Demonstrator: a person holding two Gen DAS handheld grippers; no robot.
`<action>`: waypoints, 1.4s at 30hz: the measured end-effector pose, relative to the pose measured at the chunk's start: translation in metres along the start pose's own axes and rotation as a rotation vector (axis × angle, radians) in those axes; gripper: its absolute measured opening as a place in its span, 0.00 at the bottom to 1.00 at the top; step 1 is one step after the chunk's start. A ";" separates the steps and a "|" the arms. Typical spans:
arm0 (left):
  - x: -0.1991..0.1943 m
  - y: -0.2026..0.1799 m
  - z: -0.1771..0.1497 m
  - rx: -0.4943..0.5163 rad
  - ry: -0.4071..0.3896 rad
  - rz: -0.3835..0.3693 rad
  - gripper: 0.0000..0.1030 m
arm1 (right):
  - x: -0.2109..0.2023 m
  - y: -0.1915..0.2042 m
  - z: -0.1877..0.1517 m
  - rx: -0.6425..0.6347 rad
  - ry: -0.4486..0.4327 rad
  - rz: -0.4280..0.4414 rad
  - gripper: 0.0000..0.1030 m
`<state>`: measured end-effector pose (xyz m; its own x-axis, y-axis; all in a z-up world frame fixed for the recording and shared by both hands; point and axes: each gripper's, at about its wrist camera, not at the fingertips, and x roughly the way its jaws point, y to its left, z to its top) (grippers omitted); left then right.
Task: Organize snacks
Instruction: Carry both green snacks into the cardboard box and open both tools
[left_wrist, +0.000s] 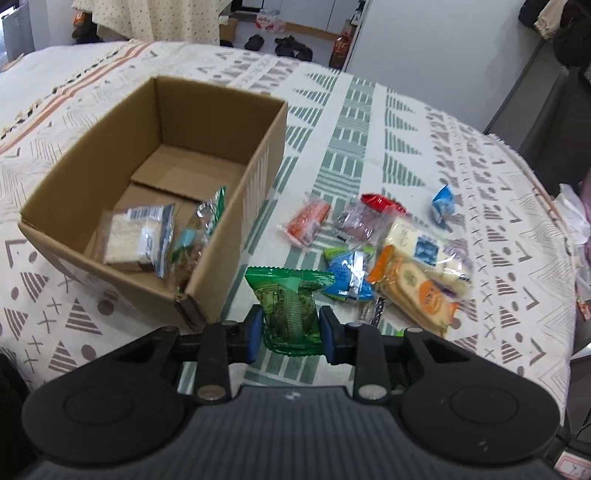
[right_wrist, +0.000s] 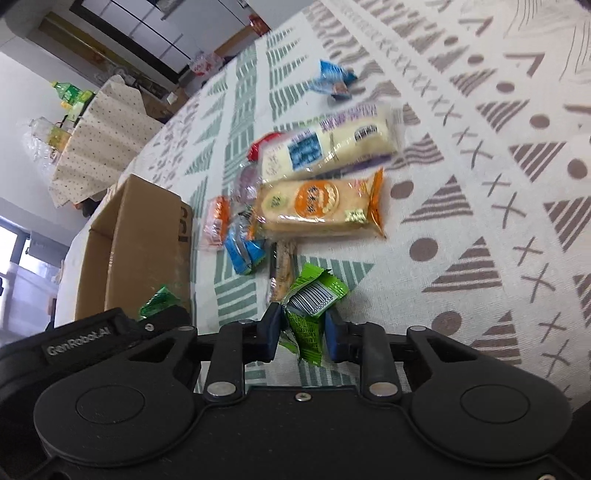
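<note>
My left gripper (left_wrist: 290, 330) is shut on a dark green snack packet (left_wrist: 290, 306), held just right of the near corner of an open cardboard box (left_wrist: 229, 88). The box holds a pale cracker pack (left_wrist: 129, 238) and a clear green-edged packet (left_wrist: 199, 236). My right gripper (right_wrist: 301, 332) is shut on a light green packet with a barcode (right_wrist: 314, 299), just above the cloth. A pile of snacks lies ahead: an orange cracker pack (right_wrist: 317, 206), a white pack with a blue label (right_wrist: 328, 147), a blue packet (right_wrist: 243, 251). The box (right_wrist: 147, 236) stands left.
A patterned cloth (left_wrist: 351, 122) covers the table. A small blue packet (right_wrist: 332, 77) lies apart, farther out. The left gripper's body (right_wrist: 92, 336) shows at the left of the right wrist view. Shoes and furniture stand on the floor beyond the table.
</note>
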<state>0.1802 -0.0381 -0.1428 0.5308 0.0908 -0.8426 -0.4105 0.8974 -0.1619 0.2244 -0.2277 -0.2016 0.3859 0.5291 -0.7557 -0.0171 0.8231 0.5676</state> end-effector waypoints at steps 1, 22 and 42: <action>-0.004 0.001 0.001 0.001 -0.003 -0.009 0.30 | -0.004 0.001 0.000 -0.010 -0.016 -0.003 0.24; -0.049 0.045 0.041 0.011 -0.082 -0.047 0.30 | -0.039 0.061 0.012 -0.149 -0.198 -0.010 0.24; -0.034 0.118 0.086 -0.071 -0.094 -0.013 0.30 | -0.016 0.147 0.012 -0.276 -0.180 0.040 0.25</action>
<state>0.1771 0.1017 -0.0893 0.6020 0.1225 -0.7891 -0.4527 0.8664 -0.2108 0.2265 -0.1181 -0.1023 0.5367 0.5371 -0.6508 -0.2747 0.8405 0.4671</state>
